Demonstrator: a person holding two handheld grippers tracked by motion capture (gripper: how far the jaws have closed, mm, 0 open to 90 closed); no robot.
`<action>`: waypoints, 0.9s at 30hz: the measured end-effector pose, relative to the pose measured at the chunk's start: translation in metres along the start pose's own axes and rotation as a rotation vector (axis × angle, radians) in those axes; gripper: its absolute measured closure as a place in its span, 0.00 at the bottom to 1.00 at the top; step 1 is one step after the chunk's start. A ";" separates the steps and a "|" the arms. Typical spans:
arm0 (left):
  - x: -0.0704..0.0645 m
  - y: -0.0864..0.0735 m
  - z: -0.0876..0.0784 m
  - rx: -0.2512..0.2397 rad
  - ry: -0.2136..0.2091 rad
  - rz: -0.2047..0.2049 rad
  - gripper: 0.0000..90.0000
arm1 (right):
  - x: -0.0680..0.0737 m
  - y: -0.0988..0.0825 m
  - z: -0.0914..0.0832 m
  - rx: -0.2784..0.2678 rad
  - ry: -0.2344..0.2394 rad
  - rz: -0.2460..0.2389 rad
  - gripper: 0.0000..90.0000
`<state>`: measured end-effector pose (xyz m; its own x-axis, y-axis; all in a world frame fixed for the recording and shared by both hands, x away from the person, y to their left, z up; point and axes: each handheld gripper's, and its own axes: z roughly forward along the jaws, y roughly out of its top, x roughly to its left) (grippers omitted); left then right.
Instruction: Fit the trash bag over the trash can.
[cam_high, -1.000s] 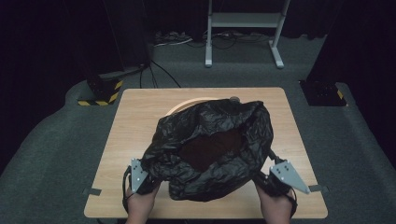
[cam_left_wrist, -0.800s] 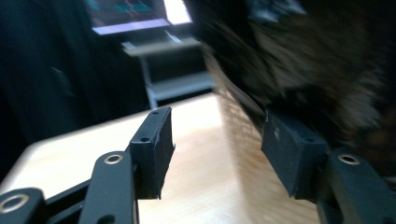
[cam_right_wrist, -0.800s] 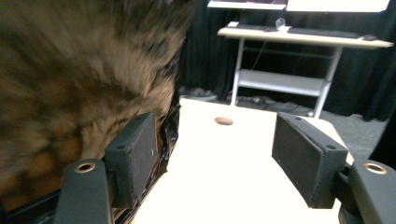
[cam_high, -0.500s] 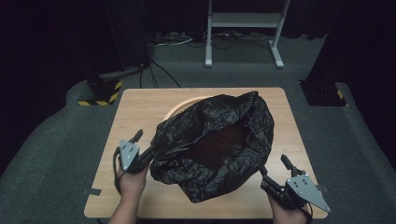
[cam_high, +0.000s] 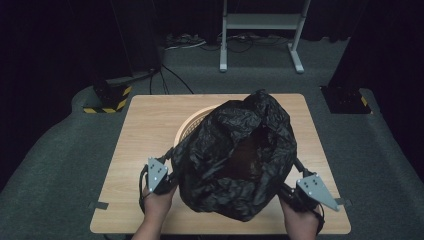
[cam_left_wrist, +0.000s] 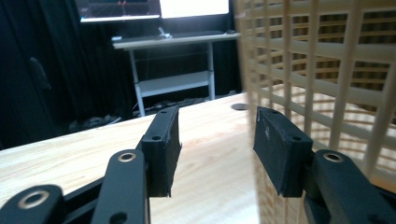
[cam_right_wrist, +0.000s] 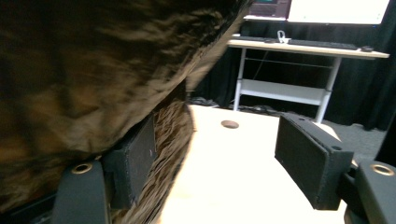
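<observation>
A crumpled black plastic bag (cam_high: 235, 150) lies draped over a pale lattice basket (cam_high: 192, 125) on the wooden table (cam_high: 145, 125). My left gripper (cam_high: 169, 159) sits at the bag's left edge. Its jaws (cam_left_wrist: 215, 140) have just been closing but stand open, with bare table between them and the basket's wall (cam_left_wrist: 327, 70) just past the right jaw. My right gripper (cam_high: 295, 170) is at the bag's right side, open (cam_right_wrist: 219, 144). The bag (cam_right_wrist: 70, 70) hangs over its left jaw, and its right jaw stands free above the table (cam_right_wrist: 233, 154).
Beyond the table stand a white desk frame (cam_high: 260, 30), a black-and-yellow striped block (cam_high: 107, 100) on the floor at left and a dark box (cam_high: 345, 97) at right. A desk with a screen (cam_left_wrist: 194, 7) faces the grippers. The table's far left corner is bare.
My left gripper swung out to the left, then came back in against the bag. My right gripper has moved up toward the bag's side. The bag has shifted, baring more of the basket's rim.
</observation>
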<state>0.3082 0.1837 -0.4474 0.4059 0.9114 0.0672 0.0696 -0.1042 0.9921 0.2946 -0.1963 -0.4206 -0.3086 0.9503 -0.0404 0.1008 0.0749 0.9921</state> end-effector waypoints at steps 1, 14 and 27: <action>-0.010 -0.002 -0.013 -0.007 -0.013 0.004 0.56 | -0.008 0.002 0.010 0.004 -0.004 -0.004 0.32; -0.032 0.072 -0.096 -0.278 -0.035 -0.042 0.43 | -0.024 -0.003 -0.005 -0.002 -0.080 0.036 0.32; -0.051 0.081 -0.074 -0.147 -0.184 -0.039 0.92 | -0.015 -0.009 -0.024 -0.019 -0.050 0.081 0.32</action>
<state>0.2252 0.1580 -0.3626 0.5658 0.8243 0.0212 -0.0391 0.0012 0.9992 0.2761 -0.2184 -0.4258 -0.2524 0.9670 0.0351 0.1050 -0.0086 0.9944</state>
